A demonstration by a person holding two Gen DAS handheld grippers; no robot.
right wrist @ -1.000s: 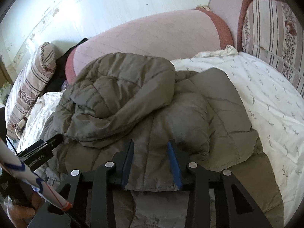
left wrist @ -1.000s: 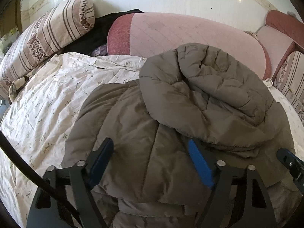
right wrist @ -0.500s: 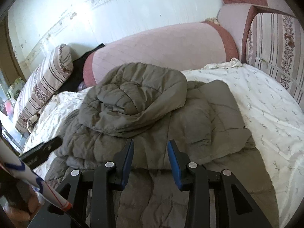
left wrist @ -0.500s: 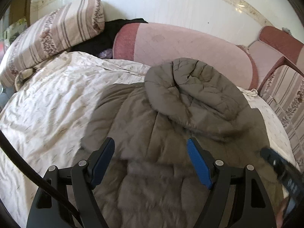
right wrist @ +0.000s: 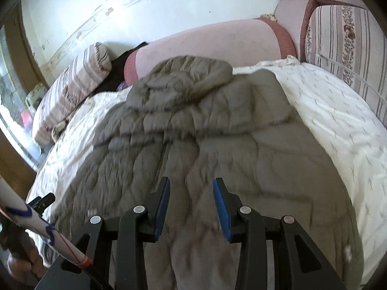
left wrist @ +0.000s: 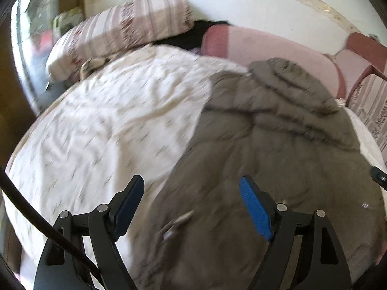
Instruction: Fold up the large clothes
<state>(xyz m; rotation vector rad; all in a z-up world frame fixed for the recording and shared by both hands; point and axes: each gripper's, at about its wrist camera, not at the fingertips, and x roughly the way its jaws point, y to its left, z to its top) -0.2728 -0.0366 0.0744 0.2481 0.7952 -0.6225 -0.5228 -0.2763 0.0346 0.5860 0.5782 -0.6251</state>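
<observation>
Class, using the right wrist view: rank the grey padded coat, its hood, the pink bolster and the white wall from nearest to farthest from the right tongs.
1. Grey padded coat: directly under and ahead of the right tongs.
2. Hood: at the coat's far end, centre.
3. Pink bolster: behind the hood, along the bed's far edge.
4. White wall: behind everything, at the top.

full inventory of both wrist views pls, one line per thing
puffer jacket: 1, grey-olive, spread on the bed, hood toward the bolster
bedsheet: 1, cream with small print, under the jacket
pink bolster: 1, pink with darker ends, behind the hood
striped cushions: 2 seen, pink-beige, one far left, one far right
dark cloth: 1, black, between left cushion and bolster
left gripper: 1, black with blue pads, open, empty
right gripper: 1, same, open, empty
</observation>
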